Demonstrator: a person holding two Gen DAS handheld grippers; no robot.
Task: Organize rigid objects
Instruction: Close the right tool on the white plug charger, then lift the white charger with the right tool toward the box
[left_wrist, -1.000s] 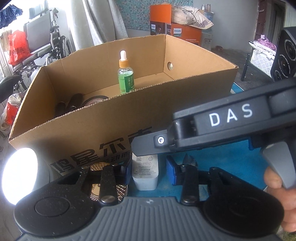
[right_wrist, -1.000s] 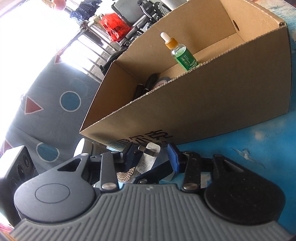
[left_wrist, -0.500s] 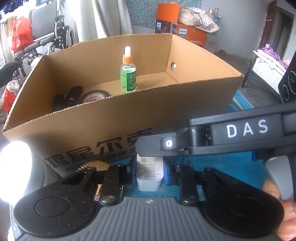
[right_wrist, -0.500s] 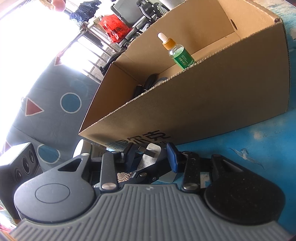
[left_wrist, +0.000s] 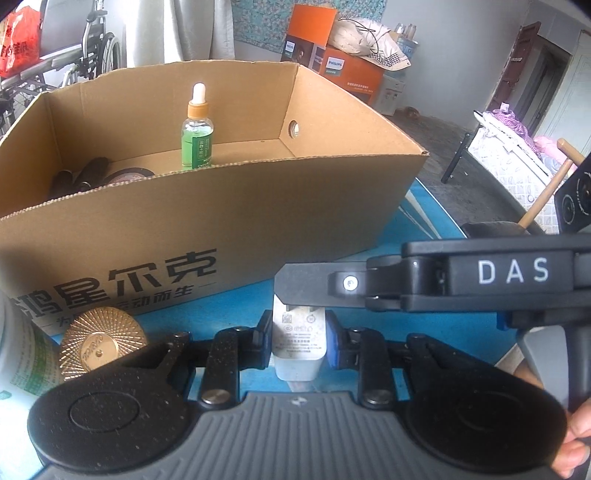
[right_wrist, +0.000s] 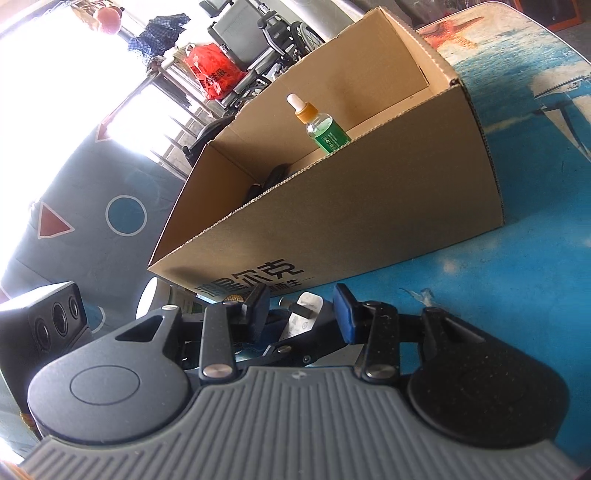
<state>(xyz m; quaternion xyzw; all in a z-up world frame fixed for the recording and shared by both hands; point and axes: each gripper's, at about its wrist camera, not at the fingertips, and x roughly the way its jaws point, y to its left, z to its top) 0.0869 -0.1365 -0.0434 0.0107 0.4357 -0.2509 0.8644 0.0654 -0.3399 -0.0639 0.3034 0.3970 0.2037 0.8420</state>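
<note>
Folded wheelchair (left_wrist: 79, 44), red plastic bag (right_wrist: 214, 72), orange Philips boxes (left_wrist: 332, 66) behind the table.

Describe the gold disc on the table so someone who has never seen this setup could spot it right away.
Start at the big open brown cardboard box on the blue table. Look just below the black printed lettering on its near wall, toward the left end. There a flat round gold metal disc with fine radiating ridges lies on the table beside a white and green container; it is the only shiny gold thing there.

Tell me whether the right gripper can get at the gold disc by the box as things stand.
Probably not directly: the left gripper, shut on the white charger, sits between the right gripper and the gold disc.
</note>
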